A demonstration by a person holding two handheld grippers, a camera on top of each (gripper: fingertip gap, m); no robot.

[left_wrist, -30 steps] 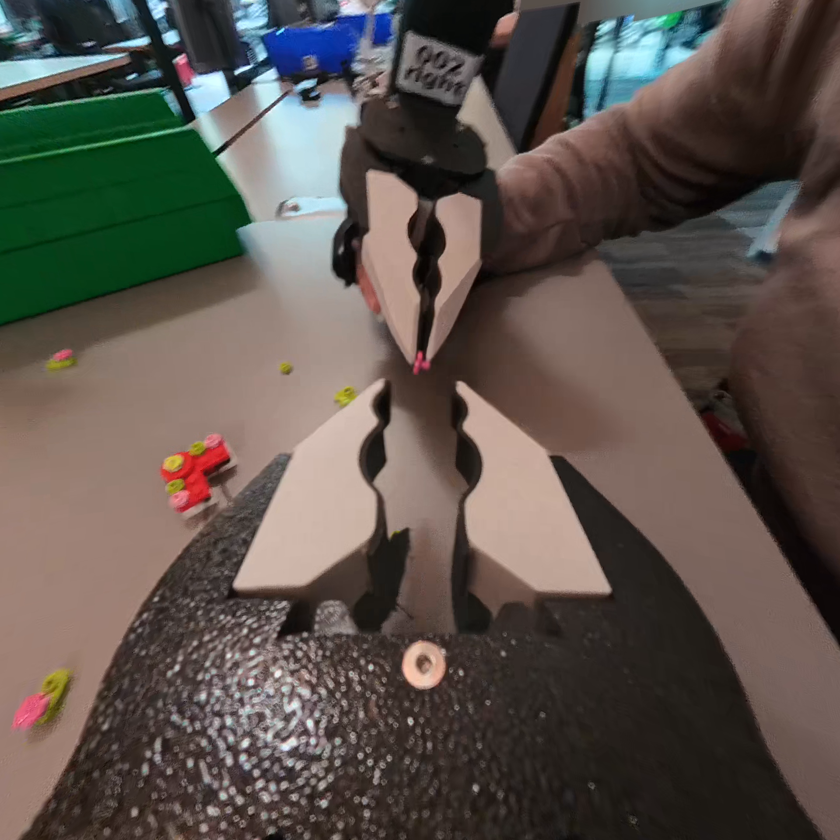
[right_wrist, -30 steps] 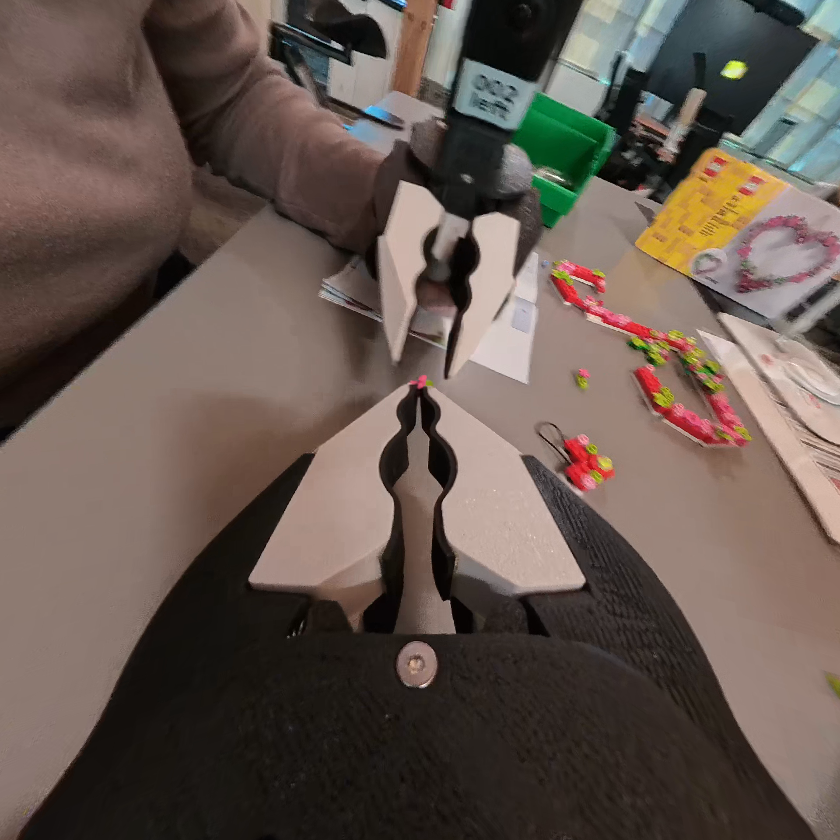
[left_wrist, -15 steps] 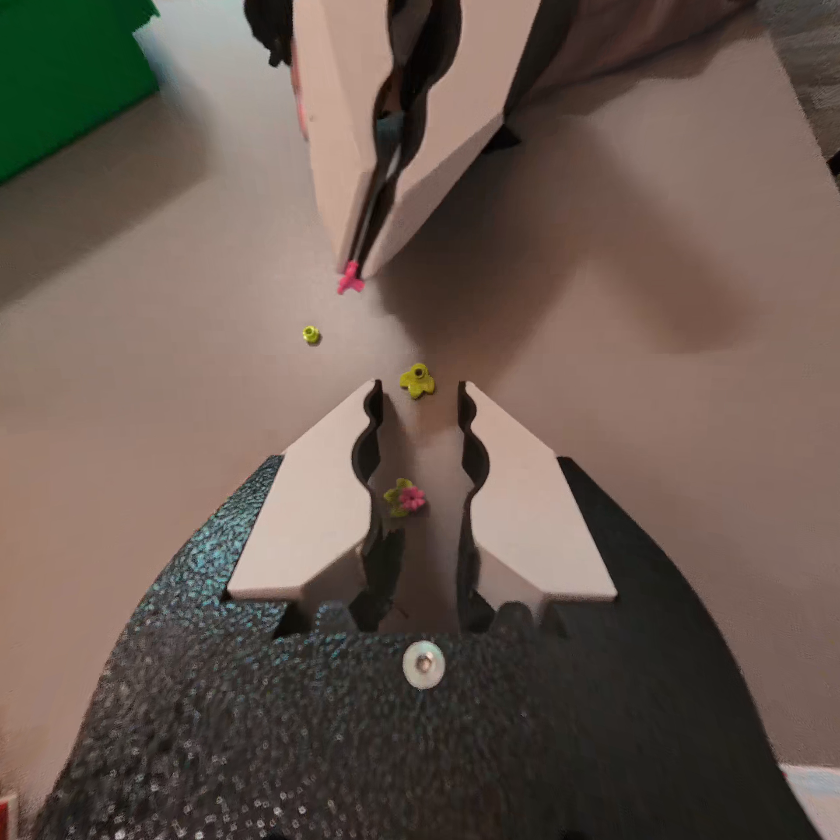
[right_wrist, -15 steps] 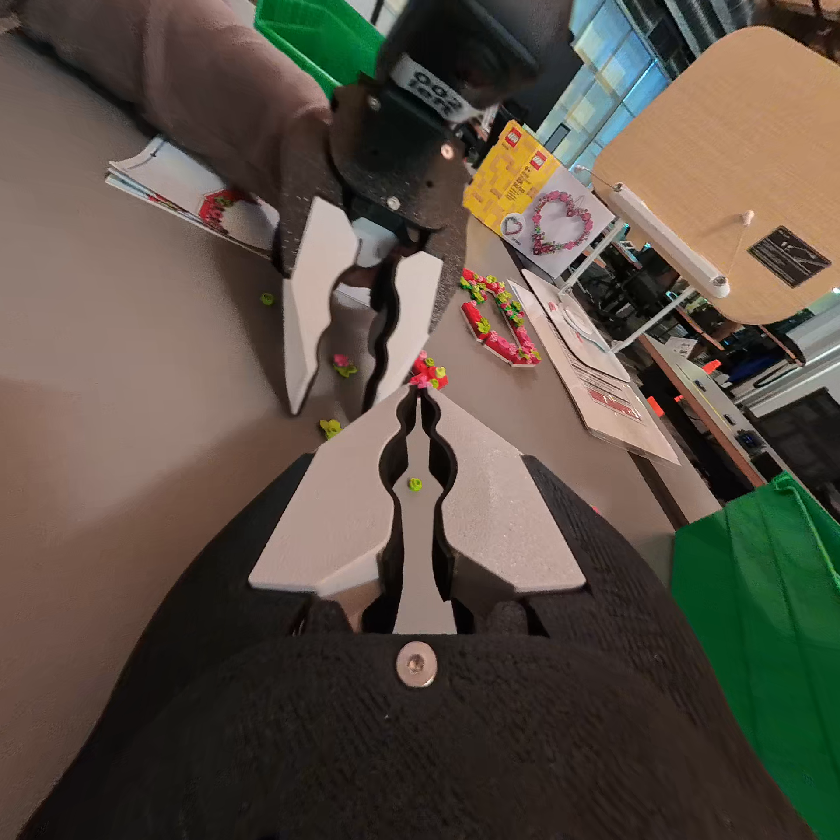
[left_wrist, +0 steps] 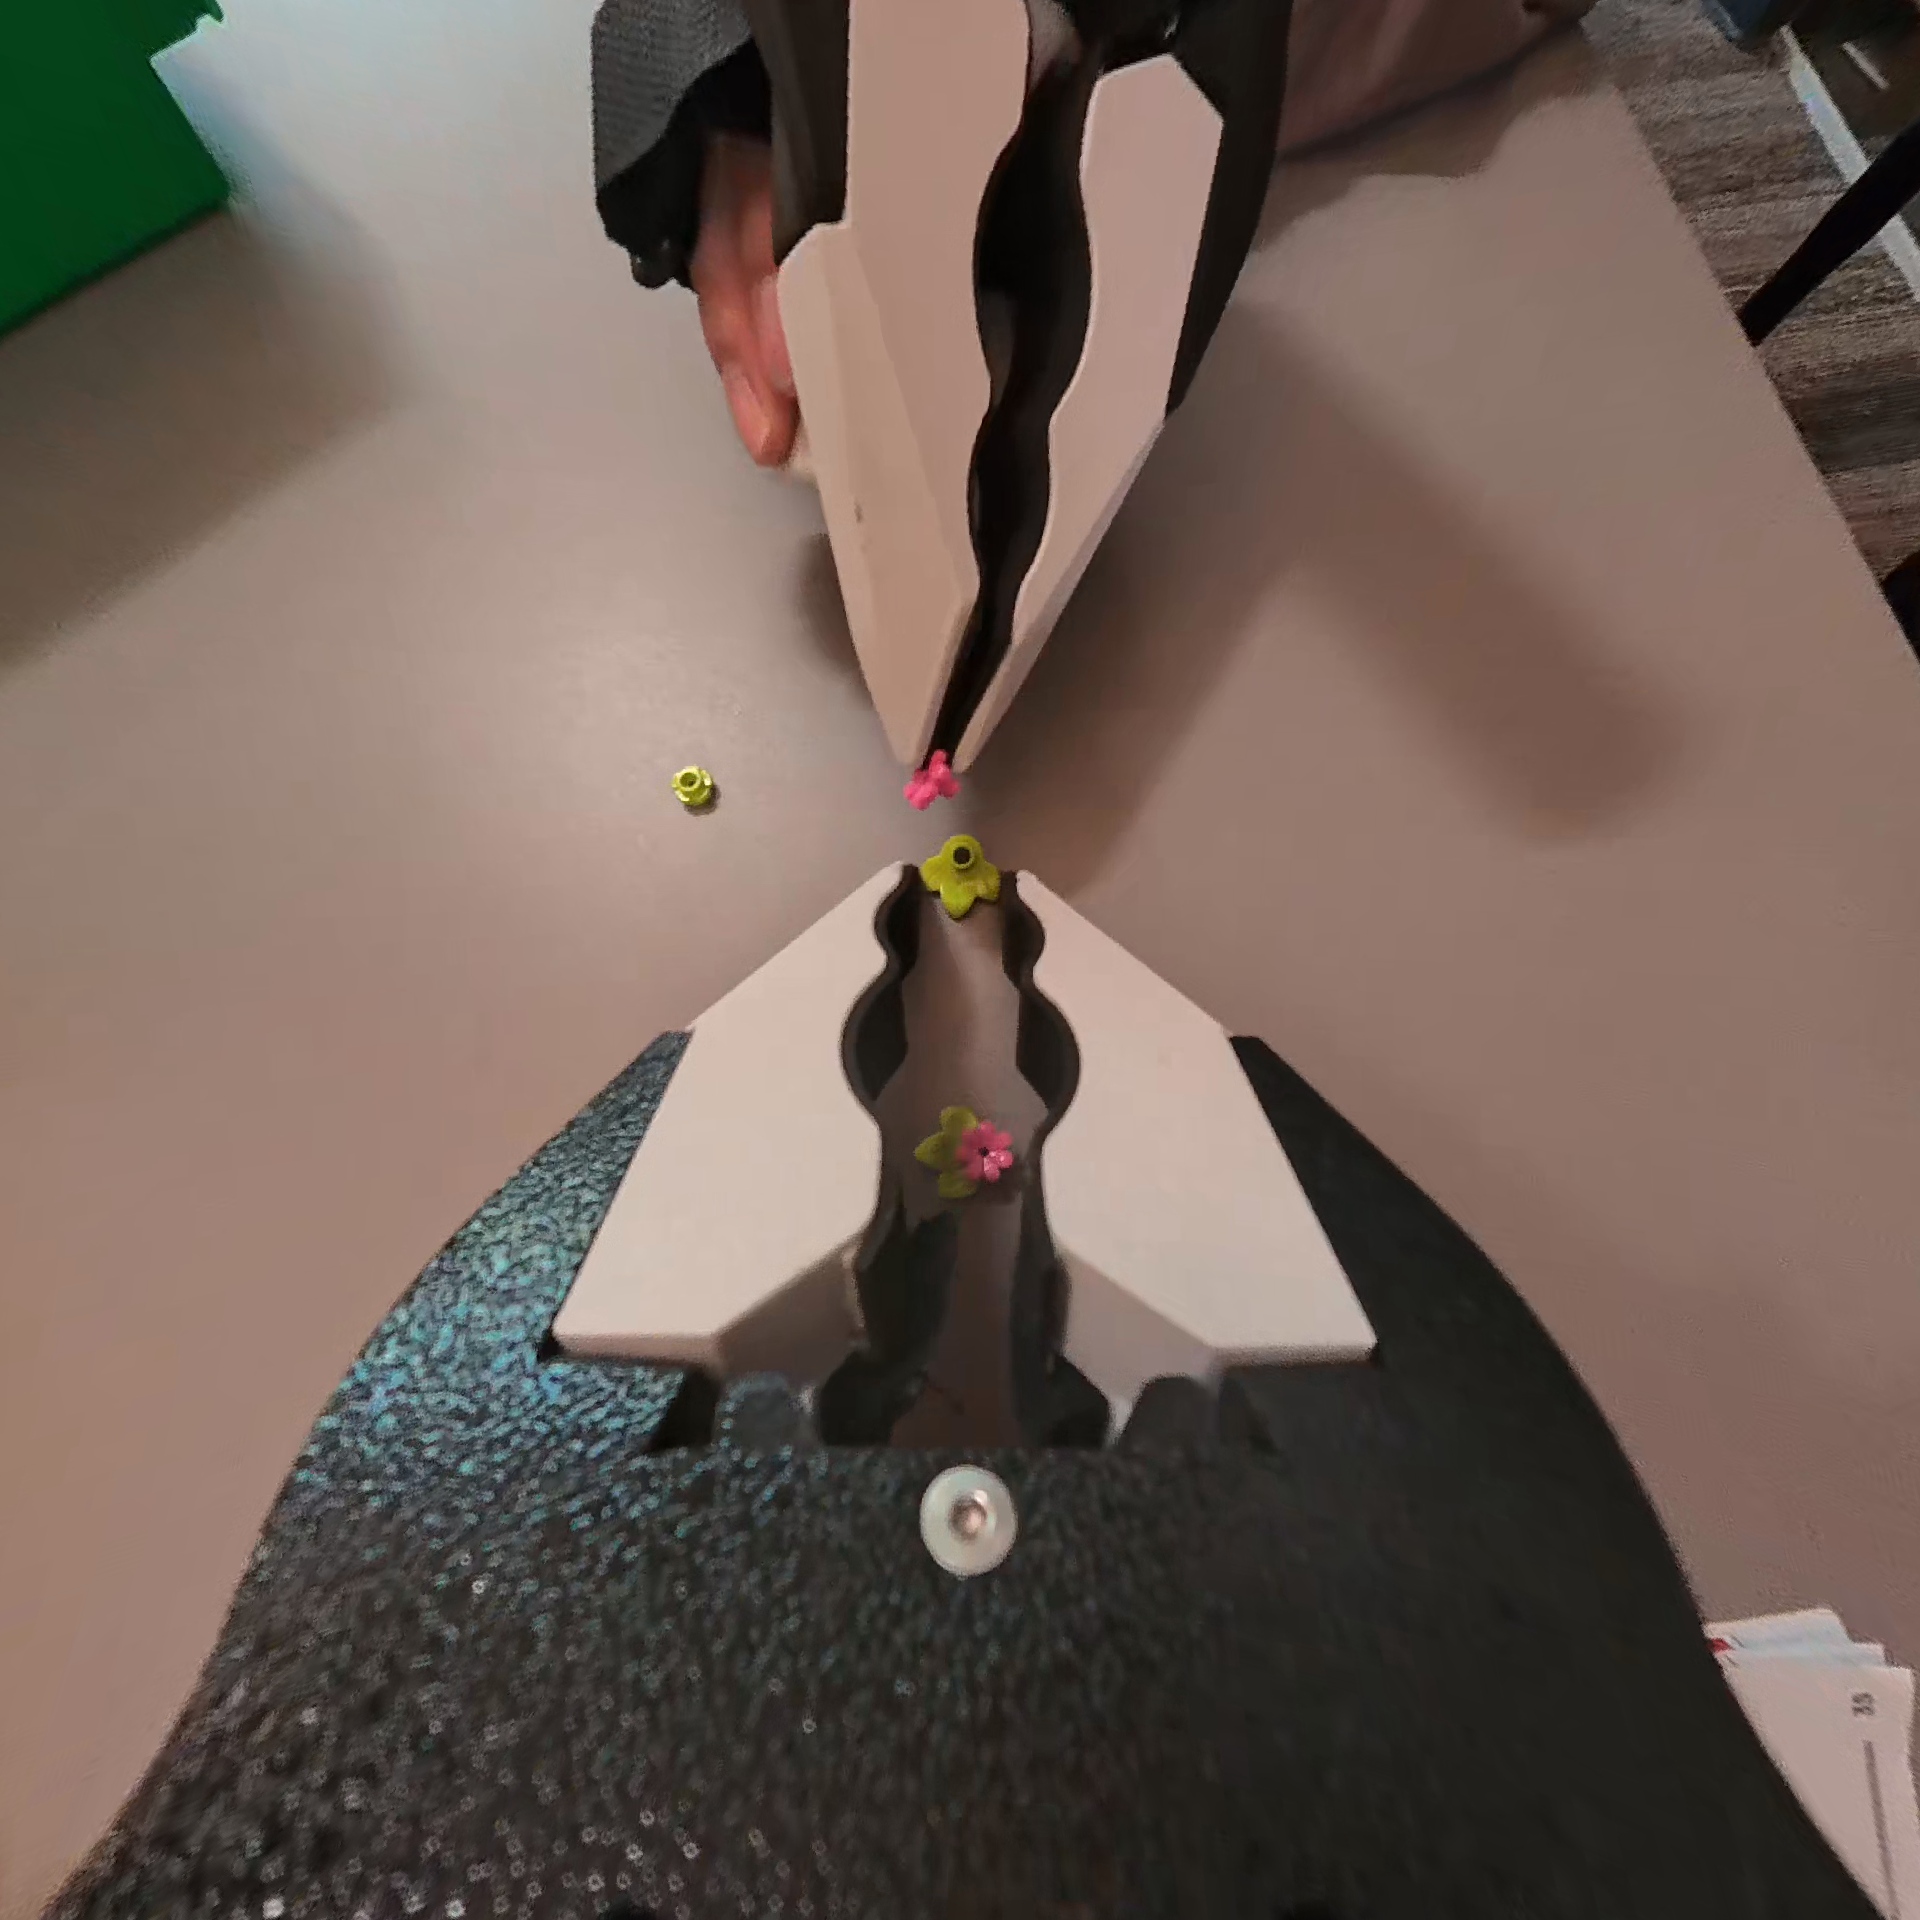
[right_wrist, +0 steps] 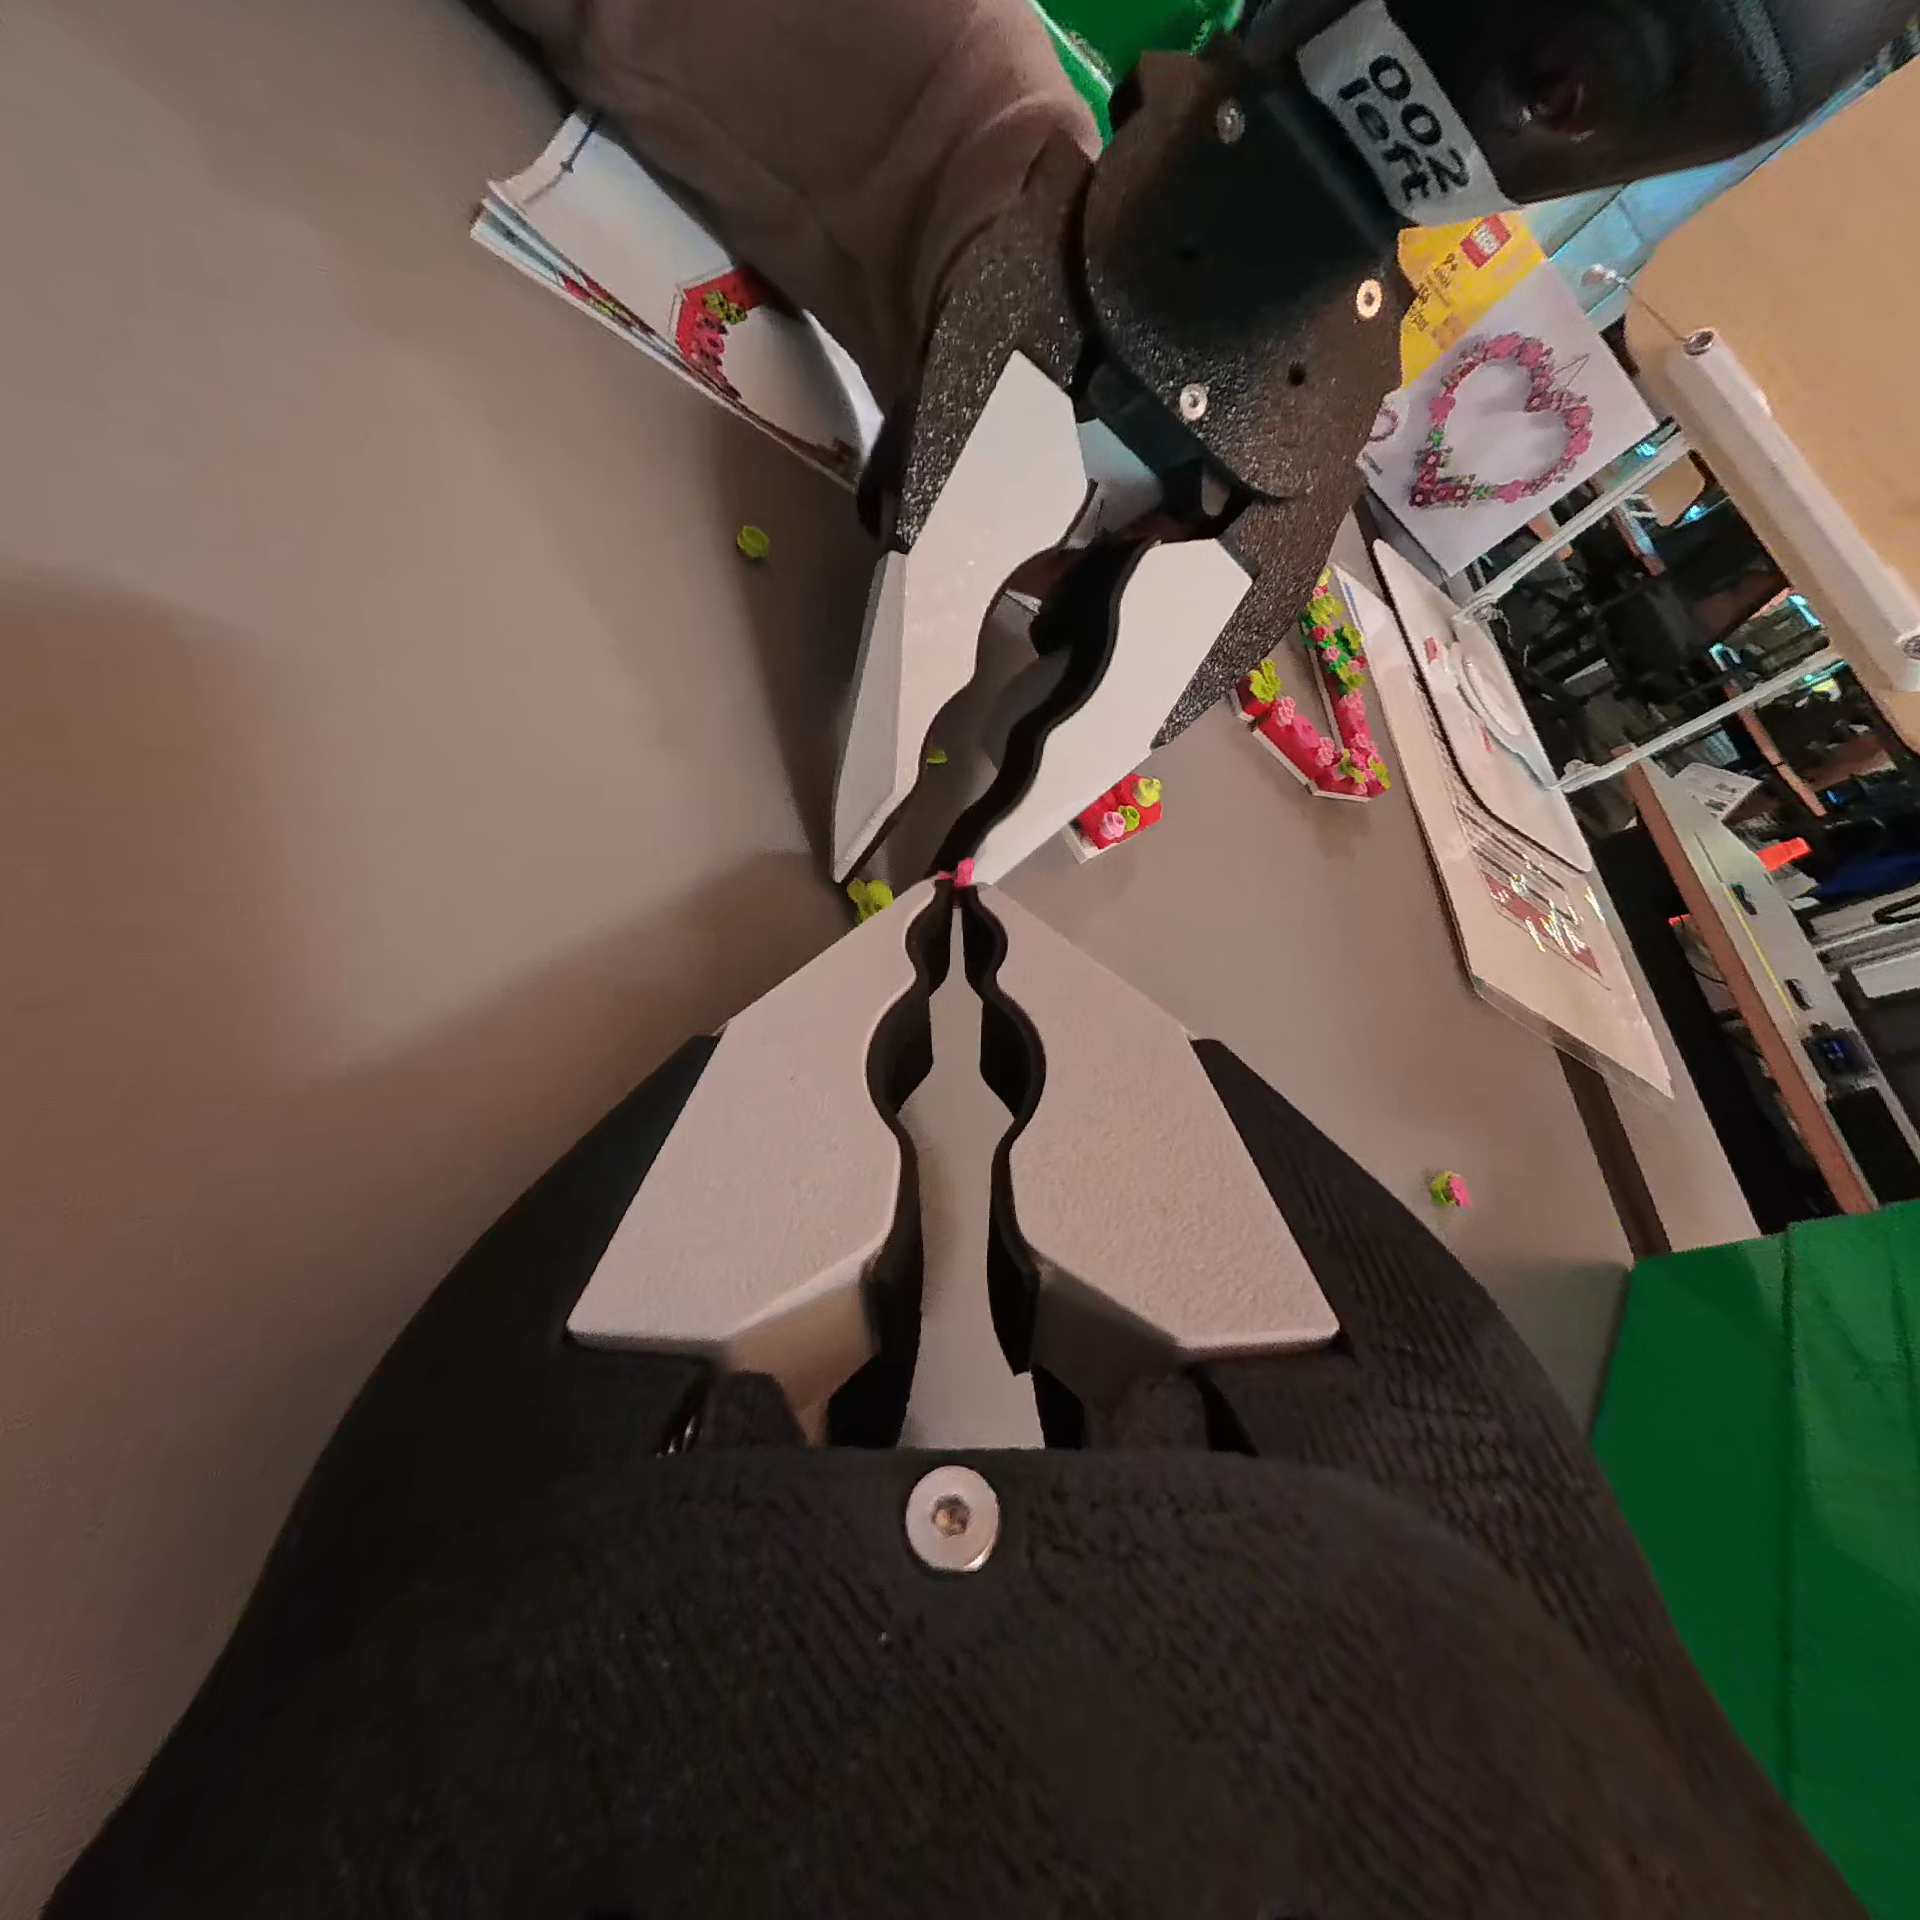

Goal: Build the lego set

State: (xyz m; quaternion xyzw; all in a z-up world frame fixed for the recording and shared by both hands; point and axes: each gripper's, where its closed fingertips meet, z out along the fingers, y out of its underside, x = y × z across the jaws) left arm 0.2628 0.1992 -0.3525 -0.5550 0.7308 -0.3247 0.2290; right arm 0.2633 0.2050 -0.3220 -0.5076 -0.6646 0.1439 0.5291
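My right gripper [right_wrist: 956, 896] is shut on a tiny pink flower piece [right_wrist: 962, 871]. In the left wrist view it [left_wrist: 933, 750] comes down from the top with the flower [left_wrist: 930, 781] sticking out of its tips. A lime green leaf piece [left_wrist: 961, 878] lies on the table just under the flower. My left gripper [left_wrist: 961, 881] has its jaws narrowed to either side of the leaf, with thin gaps showing. In the right wrist view the leaf [right_wrist: 869, 898] is partly hidden behind my finger.
A leaf with a pink flower on it [left_wrist: 971, 1153] and a lime stud [left_wrist: 691, 787] lie on the table. A small red block [right_wrist: 1117, 816], the partial heart build [right_wrist: 1325, 727], a booklet [right_wrist: 675, 301], the set's box [right_wrist: 1496, 416] and a green bin [right_wrist: 1766, 1558] are around.
The right gripper has brought the pink flower over to just above the lime leaf. The left gripper has moved up to the leaf and its jaws have narrowed around it.
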